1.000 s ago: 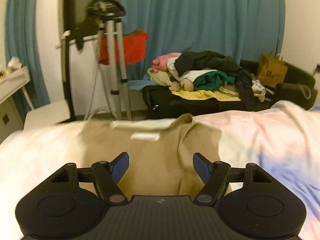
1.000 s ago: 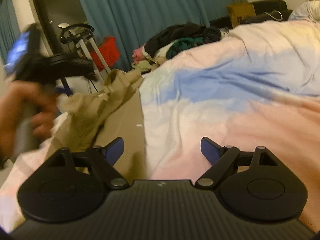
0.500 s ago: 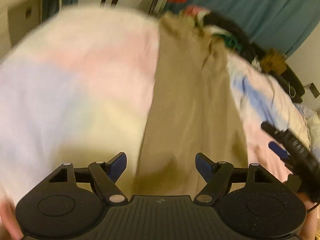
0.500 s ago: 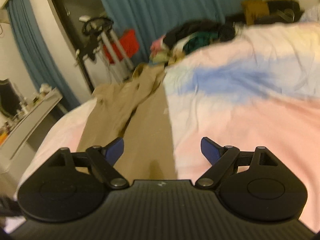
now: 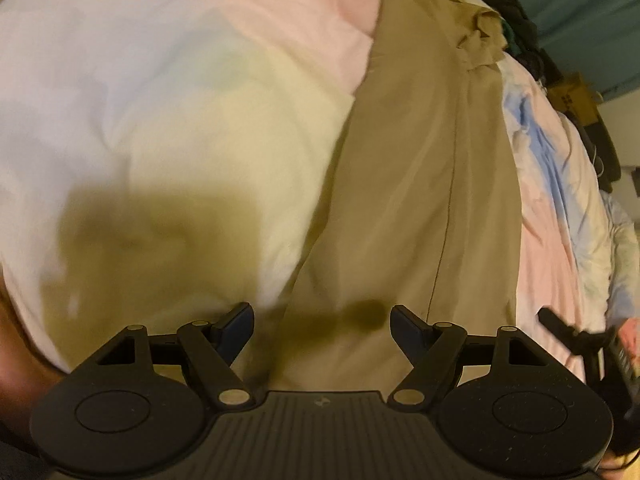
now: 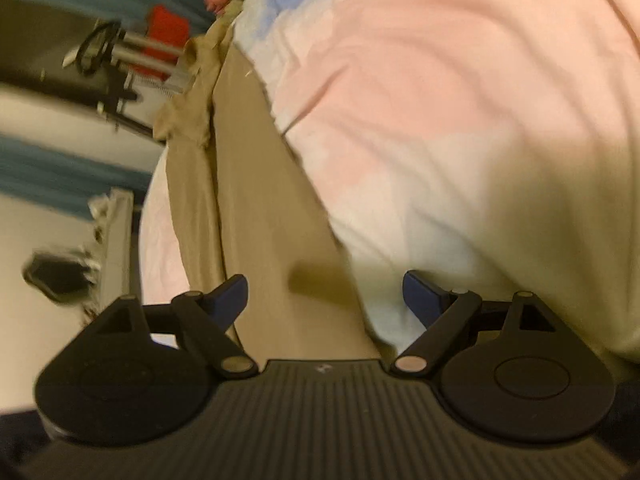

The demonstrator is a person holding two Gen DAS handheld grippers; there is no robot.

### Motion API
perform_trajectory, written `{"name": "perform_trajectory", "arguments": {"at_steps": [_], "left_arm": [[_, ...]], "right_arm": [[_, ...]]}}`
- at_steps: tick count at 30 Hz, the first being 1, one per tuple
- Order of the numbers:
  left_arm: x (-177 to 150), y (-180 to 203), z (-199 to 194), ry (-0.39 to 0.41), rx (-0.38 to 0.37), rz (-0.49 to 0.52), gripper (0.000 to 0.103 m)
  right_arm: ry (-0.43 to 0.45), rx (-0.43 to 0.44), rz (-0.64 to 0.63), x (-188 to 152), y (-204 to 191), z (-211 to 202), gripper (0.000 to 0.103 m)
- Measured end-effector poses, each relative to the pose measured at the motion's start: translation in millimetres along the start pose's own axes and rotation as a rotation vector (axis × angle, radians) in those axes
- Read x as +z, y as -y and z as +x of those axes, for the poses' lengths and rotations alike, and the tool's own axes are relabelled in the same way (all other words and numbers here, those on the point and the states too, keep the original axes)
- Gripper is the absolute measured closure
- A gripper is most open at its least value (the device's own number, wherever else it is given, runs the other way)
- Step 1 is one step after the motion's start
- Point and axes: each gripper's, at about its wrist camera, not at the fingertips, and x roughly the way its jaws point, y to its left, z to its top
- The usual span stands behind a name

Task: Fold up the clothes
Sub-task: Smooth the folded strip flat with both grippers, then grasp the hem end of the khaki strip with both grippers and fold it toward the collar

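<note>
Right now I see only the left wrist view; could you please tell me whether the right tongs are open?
Observer: Yes, the right tongs are open and hold nothing.
Operator: What lies between them?
Observer: The edge of the tan trousers, where it meets the pastel duvet.
Operator: Is anything standing past the bed on that side?
Observer: A tripod stand, with something red behind it.
</note>
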Motion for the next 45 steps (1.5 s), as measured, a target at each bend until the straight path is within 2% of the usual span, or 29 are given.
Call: {"name": "perform_trajectory", "arguments": {"at_steps": [1, 4, 7, 8, 10, 12, 16, 18, 20, 24, 25, 26, 27, 28, 29, 32, 35, 38, 40, 43, 45], "left_arm": [[-1.0, -3.1, -1.6, -0.002, 0.001, -0.012, 0.026], [-5.1, -11.6, -9.4, 0.014, 0.014, -0.041, 0.026], [-8.0, -15.4, -11.0, 0.009, 0.023, -0.046, 0.026], [-9.5, -13.2, -8.5, -0.003, 0.033, -0.032, 0.026], [-13.3, -3.9, -2.8, -0.033, 0.055, 0.01, 0.027], [-16.7, -0.9, -2.6, -0.047, 0.059, 0.037, 0.028], [-24.9, -5.1, -8.2, -0.078, -0.001, 0.034, 0.046], [-29.3, -6.1, -12.2, -0.08, -0.023, 0.037, 0.049], [-33.6, -7.0, -16.2, -0.083, -0.042, 0.04, 0.063], [-41.3, -9.4, -24.0, -0.077, -0.039, 0.044, 0.079], [-43.0, -11.0, -26.6, -0.069, -0.036, 0.037, 0.083], [-43.9, -12.8, -29.2, -0.063, -0.041, 0.028, 0.088], [-44.8, -14.7, -32.1, -0.057, -0.05, 0.019, 0.089], [-45.5, -16.6, -36.1, -0.05, -0.069, 0.011, 0.09], [-46.2, -18.6, -40.0, -0.043, -0.088, 0.002, 0.091], [-45.0, -21.2, -51.9, -0.033, -0.145, -0.007, 0.093], [-32.7, -24.0, -72.5, 0.008, -0.199, -0.036, 0.095], [-14.0, -11.3, -106.3, 0.054, -0.28, -0.057, 0.095], [9.4, 13.3, -118.9, 0.103, -0.333, -0.058, 0.095], [12.7, 21.4, -151.2, 0.165, -0.408, -0.067, 0.095], [7.8, 20.1, -166.7, 0.187, -0.443, -0.072, 0.095]], "right_arm": [[-0.013, -0.012, -0.02, -4.5, -3.2, 0.9, 0.016], [-0.062, 0.01, 0.023, -8.6, 1.9, -1.3, 0.016], [-0.119, 0.052, 0.05, -12.9, 5.4, -2.8, 0.016], [-0.141, 0.067, 0.048, -15.1, 4.8, -2.4, 0.02], [-0.164, 0.052, -0.03, -20.9, -4.8, -2.8, 0.035], [-0.149, 0.035, -0.064, -26.7, -9.4, -4.0, 0.035], [-0.157, 0.015, -0.067, -27.9, -9.0, -2.2, 0.036], [-0.181, -0.003, -0.114, -31.3, -14.9, 0.7, 0.036], [-0.212, -0.003, -0.163, -36.7, -19.0, 2.4, 0.036], [-0.248, 0.015, -0.181, -38.0, -24.1, 8.2, 0.036], [-0.249, 0.012, -0.186, -38.0, -25.1, 7.8, 0.037], [-0.25, 0.004, -0.192, -37.5, -26.2, 7.7, 0.05], [-0.248, -0.011, -0.19, -37.5, -26.0, 6.3, 0.06], [-0.246, -0.025, -0.188, -37.4, -25.9, 4.9, 0.08], [-0.242, -0.021, -0.187, -36.9, -26.0, 2.2, 0.087], [-0.228, 0.012, -0.189, -35.2, -29.9, -8.5, 0.09], [-0.182, 0.097, -0.167, -24.0, -33.1, -26.2, 0.093], [-0.109, 0.165, -0.134, -5.0, -44.9, -46.8, 0.094], [-0.061, 0.201, -0.122, 8.7, -57.2, -60.6, 0.094], [0.0, 0.253, -0.163, 24.2, -81.8, -86.7, 0.094], [0.028, 0.273, -0.193, 25.6, -83.3, -109.0, 0.094]]}}
